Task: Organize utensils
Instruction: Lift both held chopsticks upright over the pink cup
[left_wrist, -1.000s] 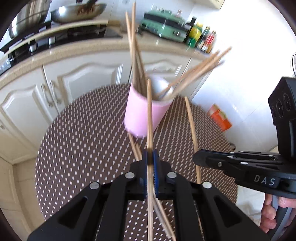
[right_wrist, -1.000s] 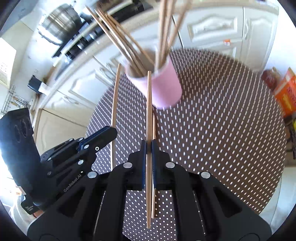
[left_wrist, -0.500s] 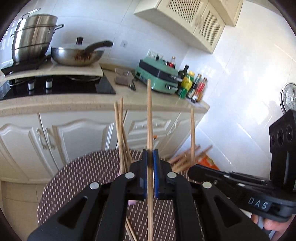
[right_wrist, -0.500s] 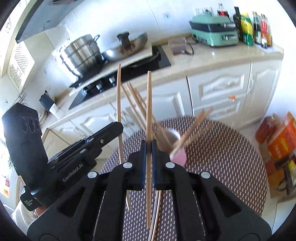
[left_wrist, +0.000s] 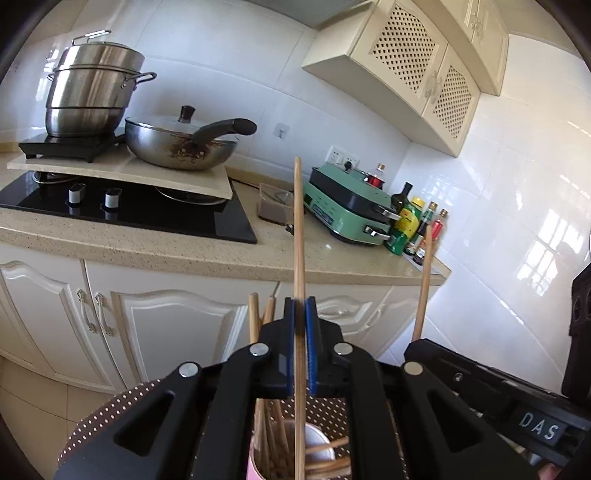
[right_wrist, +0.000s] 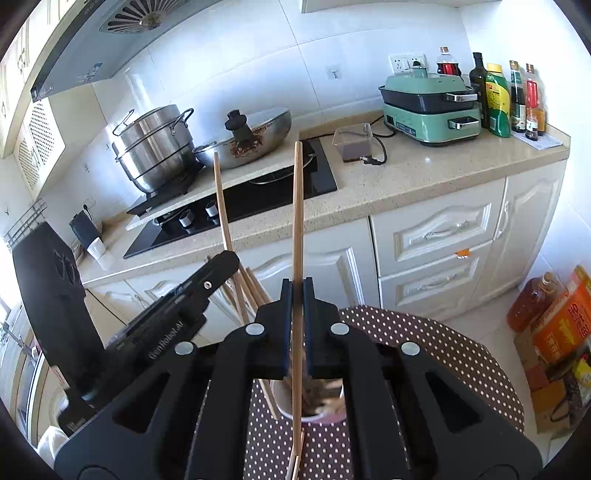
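My left gripper (left_wrist: 300, 310) is shut on a wooden chopstick (left_wrist: 298, 236) that stands nearly upright, its lower end over the pink cup (left_wrist: 255, 467) below. Several chopsticks (left_wrist: 269, 435) stand in that cup. My right gripper (right_wrist: 297, 291) is shut on another chopstick (right_wrist: 297, 214), also upright. Under the right gripper the pink cup (right_wrist: 332, 416) shows between its arms on the dotted table (right_wrist: 443, 343). The right gripper (left_wrist: 480, 373) appears at the right of the left wrist view with its chopstick (left_wrist: 424, 284). The left gripper (right_wrist: 177, 317) and its chopstick (right_wrist: 221, 199) appear at the left of the right wrist view.
Behind the round brown dotted table (left_wrist: 96, 424) runs a kitchen counter (left_wrist: 184, 251) with a hob, a steel pot (left_wrist: 92, 96), a wok (left_wrist: 181, 144), a green cooker (left_wrist: 347, 206) and bottles (left_wrist: 410, 221). White cabinets (right_wrist: 436, 251) stand below. Bottles and boxes (right_wrist: 554, 317) sit on the floor at right.
Both grippers rose and tipped up with their chopsticks. The cup, ahead of the fingers a second ago, now lies under them, and the view shows the counter and wall.
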